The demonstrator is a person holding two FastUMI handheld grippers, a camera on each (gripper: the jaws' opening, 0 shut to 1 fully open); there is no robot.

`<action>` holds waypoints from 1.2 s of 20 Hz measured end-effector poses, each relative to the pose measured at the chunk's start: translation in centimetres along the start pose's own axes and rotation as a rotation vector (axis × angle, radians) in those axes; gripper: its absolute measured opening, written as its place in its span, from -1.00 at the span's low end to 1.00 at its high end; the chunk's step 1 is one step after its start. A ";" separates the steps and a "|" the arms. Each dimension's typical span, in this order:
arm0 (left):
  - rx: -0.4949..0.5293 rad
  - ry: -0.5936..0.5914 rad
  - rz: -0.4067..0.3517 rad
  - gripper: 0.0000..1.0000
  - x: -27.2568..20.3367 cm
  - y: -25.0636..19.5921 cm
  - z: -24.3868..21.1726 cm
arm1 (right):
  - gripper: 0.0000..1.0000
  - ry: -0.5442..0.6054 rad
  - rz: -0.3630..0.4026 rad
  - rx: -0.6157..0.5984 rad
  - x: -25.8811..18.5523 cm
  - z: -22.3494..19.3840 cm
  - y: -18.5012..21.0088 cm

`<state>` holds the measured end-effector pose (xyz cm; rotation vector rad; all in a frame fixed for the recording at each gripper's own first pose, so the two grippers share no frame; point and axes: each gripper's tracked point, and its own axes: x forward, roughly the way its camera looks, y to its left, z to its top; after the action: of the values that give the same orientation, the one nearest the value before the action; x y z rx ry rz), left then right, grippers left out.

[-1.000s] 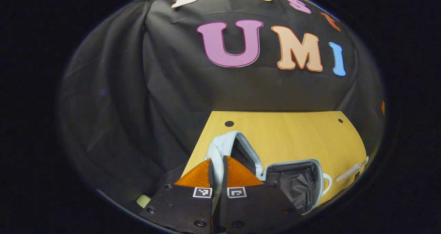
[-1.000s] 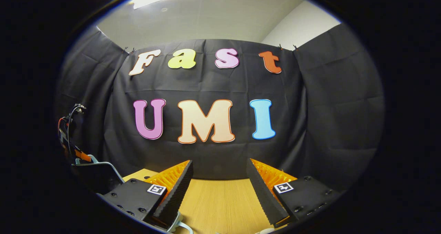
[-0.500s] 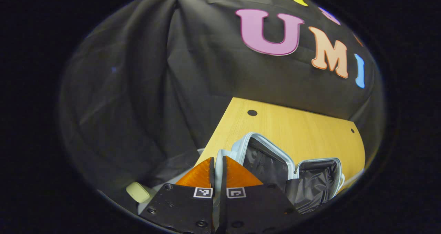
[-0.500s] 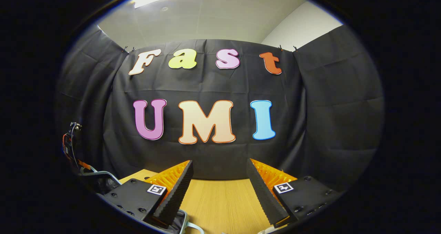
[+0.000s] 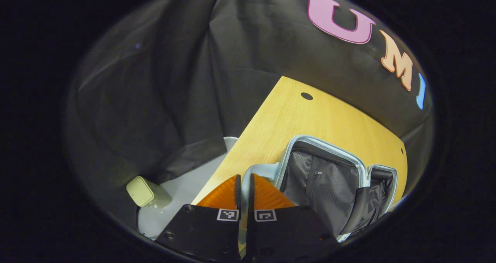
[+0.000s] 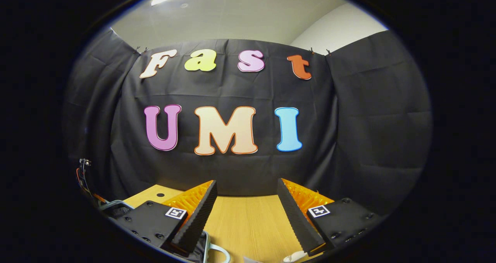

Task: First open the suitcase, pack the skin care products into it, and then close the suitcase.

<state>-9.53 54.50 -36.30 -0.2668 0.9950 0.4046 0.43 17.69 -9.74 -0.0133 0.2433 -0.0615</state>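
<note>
A light-blue suitcase (image 5: 329, 150) lies open on the wooden table (image 5: 286, 119). Its lid with the mesh-lined inside (image 5: 321, 177) faces up, and the dark-lined other half (image 5: 381, 185) lies to its right. My left gripper (image 5: 244, 176) is shut on the pale-blue edge of the lid at the table's left side. In the right gripper view my right gripper (image 6: 246, 195) stands open above the table with nothing between its fingers. A bit of the suitcase rim (image 6: 211, 251) shows at its lower left. A small white item (image 6: 292, 257) lies at the bottom edge.
The table's left edge drops to a grey floor (image 5: 182, 189), where a cream-coloured box (image 5: 141, 191) stands. Round holes (image 5: 306, 96) mark the tabletop near the back. Black cloth closes the booth on all sides. Cables (image 6: 83, 170) hang at the far left of the right gripper view.
The left gripper has swung the lid outward and down, from nearly upright to lying wide open. The right gripper has barely moved.
</note>
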 end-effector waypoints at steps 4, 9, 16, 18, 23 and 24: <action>0.082 0.004 0.137 -0.54 1.5 3.1 -1.4 | 0.95 0.008 -0.032 -0.010 -0.4 0.0 -1.9; 0.082 -0.179 0.318 0.92 -1.5 4.8 2.7 | 0.93 0.005 -0.045 -0.021 -0.4 0.4 -3.9; 0.109 -0.497 0.311 0.84 -13.8 -3.1 9.4 | 0.96 -0.039 0.012 -0.008 -0.1 1.2 -7.6; 0.137 -0.546 0.246 0.84 -17.8 -7.4 10.6 | 0.97 -0.035 0.034 0.009 0.0 0.9 -9.0; 0.182 -0.651 0.065 0.84 -25.0 -16.3 9.0 | 0.96 -0.056 0.084 0.036 -0.3 1.3 -12.3; 0.184 -0.663 0.034 0.85 -25.7 -19.1 8.6 | 0.96 -0.062 0.091 0.035 -0.4 1.3 -12.9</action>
<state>-6.85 35.53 -9.29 0.0563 0.3796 0.3925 -0.38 4.82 -8.12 0.0307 0.1801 0.0257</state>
